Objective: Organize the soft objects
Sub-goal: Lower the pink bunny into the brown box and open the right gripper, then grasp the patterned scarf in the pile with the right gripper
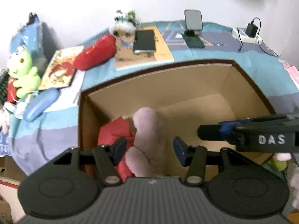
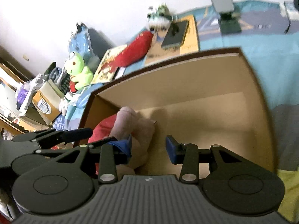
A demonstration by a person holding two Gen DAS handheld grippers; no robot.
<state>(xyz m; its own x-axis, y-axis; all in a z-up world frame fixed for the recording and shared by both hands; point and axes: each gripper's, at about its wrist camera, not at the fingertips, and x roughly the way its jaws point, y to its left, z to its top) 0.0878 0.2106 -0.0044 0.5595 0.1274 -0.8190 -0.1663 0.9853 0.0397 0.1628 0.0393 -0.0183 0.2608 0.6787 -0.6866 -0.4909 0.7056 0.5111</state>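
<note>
An open cardboard box (image 1: 168, 85) (image 2: 186, 78) stands on the bed. In its left part lie a pink plush (image 1: 147, 130) (image 2: 129, 123) and a red soft item (image 1: 114, 130) (image 2: 104, 128). My left gripper (image 1: 149, 149) is open above the box, its fingers either side of the pink plush without closing on it. My right gripper (image 2: 148, 146) is open and empty over the box's near edge; it shows in the left wrist view (image 1: 243, 132) at the right. A green frog plush (image 1: 22, 71) (image 2: 78, 71), a red cushion (image 1: 97, 52) (image 2: 134, 50) and a small white plush (image 1: 123, 28) lie on the bed.
On the blue bedspread (image 1: 224, 54) lie books (image 1: 143, 52), a dark tablet (image 1: 144, 41), a phone stand (image 1: 193, 28), a charger with power strip (image 1: 248, 33) and a blue case (image 1: 41, 104). Cluttered shelves and a box (image 2: 44, 100) stand left of the bed.
</note>
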